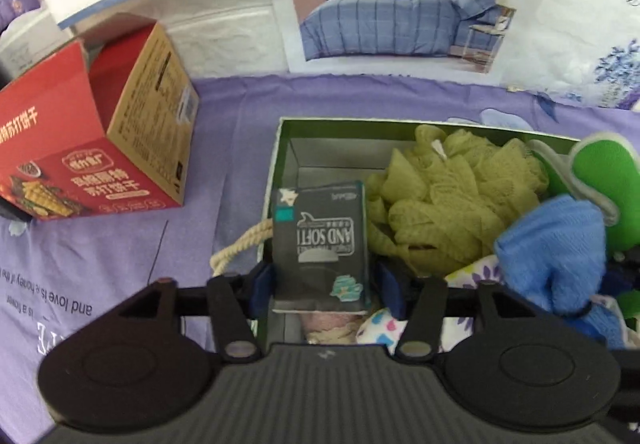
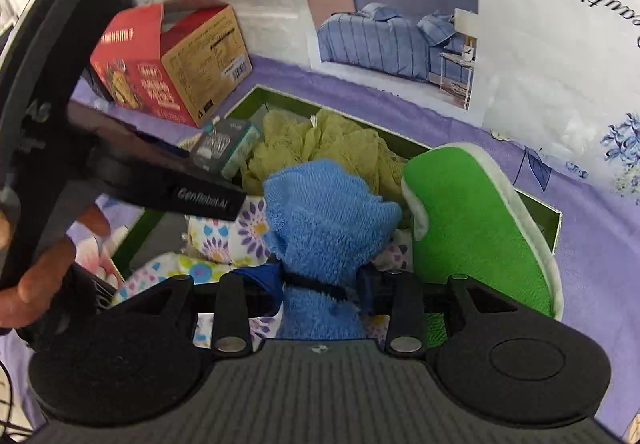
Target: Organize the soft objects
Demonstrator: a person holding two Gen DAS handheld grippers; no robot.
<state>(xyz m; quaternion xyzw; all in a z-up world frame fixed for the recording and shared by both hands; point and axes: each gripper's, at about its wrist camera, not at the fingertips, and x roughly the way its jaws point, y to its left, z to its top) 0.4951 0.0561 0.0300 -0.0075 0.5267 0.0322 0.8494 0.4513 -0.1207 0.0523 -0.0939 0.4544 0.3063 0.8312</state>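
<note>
A green-walled box on purple floral bedding holds an olive bath pouf. A red cracker carton stands nearby. Left gripper jaws apart around a tissue pack; right gripper jaws flank a blue towel, grip unclear.

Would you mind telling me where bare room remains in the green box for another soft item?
Inside the shallow green cardboard box, the far-left corner is bare, bordered by the dark tissue pack and the olive mesh bath pouf. The right and near parts are crowded: blue terry towel, green padded mitt, floral cloths.
</note>
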